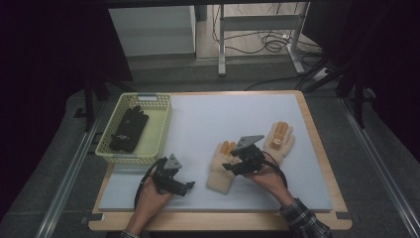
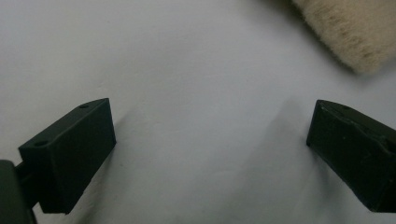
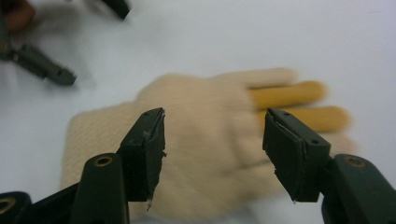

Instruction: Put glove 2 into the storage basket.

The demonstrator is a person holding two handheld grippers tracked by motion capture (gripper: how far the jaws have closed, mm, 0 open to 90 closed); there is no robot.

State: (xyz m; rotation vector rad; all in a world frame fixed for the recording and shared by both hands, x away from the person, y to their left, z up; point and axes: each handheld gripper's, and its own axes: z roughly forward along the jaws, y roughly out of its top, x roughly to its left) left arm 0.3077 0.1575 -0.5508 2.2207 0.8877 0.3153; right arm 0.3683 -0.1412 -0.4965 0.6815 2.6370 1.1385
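Note:
Two cream knit gloves with orange fingers lie on the pale blue mat: one (image 1: 221,166) near the middle, the other (image 1: 279,141) to its right. My right gripper (image 1: 233,163) hovers open just over the middle glove (image 3: 196,140), jaws spread above its palm. My left gripper (image 1: 187,187) rests low over bare mat, open, with the cream cuff (image 2: 348,32) of that glove a short way ahead of its jaws. A black glove (image 1: 129,129) lies in the yellow-green basket (image 1: 161,130) at the mat's left.
The mat sits on a wooden board (image 1: 319,148) whose edge shows on the right and front. Bare mat stretches behind the gloves. The other hand's gripper (image 3: 44,67) appears at the upper left of the right gripper view.

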